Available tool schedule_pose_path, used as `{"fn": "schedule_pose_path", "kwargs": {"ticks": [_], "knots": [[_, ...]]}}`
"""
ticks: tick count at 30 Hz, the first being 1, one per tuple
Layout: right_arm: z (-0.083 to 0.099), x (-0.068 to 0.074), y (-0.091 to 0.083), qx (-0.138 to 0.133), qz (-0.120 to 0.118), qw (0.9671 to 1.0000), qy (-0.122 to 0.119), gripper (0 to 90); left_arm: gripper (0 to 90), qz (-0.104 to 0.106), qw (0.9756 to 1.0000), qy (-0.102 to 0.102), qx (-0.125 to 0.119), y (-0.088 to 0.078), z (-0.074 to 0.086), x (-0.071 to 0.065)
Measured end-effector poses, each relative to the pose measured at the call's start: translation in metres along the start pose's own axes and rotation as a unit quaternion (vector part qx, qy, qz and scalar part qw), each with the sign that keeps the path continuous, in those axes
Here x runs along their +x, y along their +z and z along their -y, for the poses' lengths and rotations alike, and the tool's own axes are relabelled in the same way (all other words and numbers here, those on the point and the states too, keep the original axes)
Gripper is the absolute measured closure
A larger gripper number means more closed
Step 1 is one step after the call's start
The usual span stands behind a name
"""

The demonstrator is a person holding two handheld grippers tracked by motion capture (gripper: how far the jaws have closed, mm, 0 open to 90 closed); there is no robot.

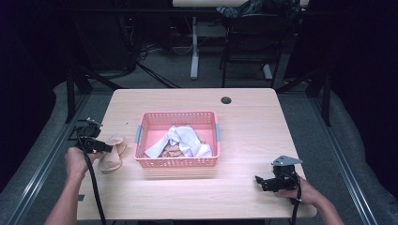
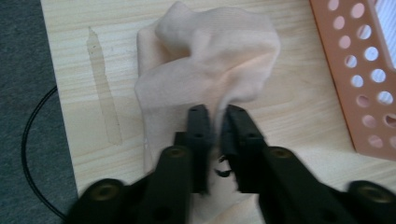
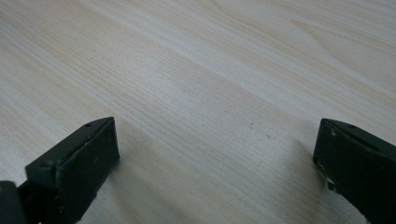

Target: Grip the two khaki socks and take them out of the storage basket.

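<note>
A pale peach sock [image 1: 112, 151] lies crumpled on the wooden table [image 1: 244, 122] just left of the pink basket [image 1: 177, 162]. My left gripper [image 1: 107, 147] is shut on a fold of that sock [image 2: 205, 70], and its jaws pinch the fabric between them. The basket's perforated wall [image 2: 364, 70] stands to the right in the left gripper view. Inside the basket lie white cloths [image 1: 185, 140] and more peach socks [image 1: 170, 151]. My right gripper [image 1: 261, 182] rests low over bare table near the front right, open, with nothing between its jaws [image 3: 215, 163].
A dark round grommet hole [image 1: 226, 100] sits near the table's far edge. A strip of clear tape [image 2: 103, 88] lies on the wood left of the sock. Beyond the table stand desk legs and a chair [image 1: 253, 42] on grey floor.
</note>
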State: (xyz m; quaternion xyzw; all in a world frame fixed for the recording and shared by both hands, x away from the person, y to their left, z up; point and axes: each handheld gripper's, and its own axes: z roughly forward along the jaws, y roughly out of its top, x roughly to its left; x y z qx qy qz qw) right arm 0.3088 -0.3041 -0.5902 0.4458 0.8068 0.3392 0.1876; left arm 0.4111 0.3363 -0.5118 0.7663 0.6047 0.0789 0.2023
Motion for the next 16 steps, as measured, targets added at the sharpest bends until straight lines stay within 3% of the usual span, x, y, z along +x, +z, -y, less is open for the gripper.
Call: {"fn": "schedule_pose_path", "kwargs": {"ticks": [5, 8, 12, 16], "knots": [[0.000, 0.000, 0.000, 0.001, 0.000, 1.0000, 0.000, 0.0, 32.5, -0.005, 0.9990, -0.002, -0.044, -0.025, 0.006, -0.004], [0.000, 0.000, 0.000, 0.000, 0.000, 1.0000, 0.000, 0.0, 16.7, -0.014, 0.9972, -0.001, -0.073, -0.042, 0.018, -0.009], [0.000, 0.000, 0.000, 0.000, 0.000, 1.0000, -0.001, 0.0, 8.5, -0.015, 0.9949, 0.000, -0.100, -0.059, 0.043, -0.014], [0.000, 0.000, 0.000, 0.000, 0.000, 1.0000, -0.001, 0.0, 1.5, -0.021, 0.9934, -0.004, -0.112, -0.059, 0.072, -0.018]]}}
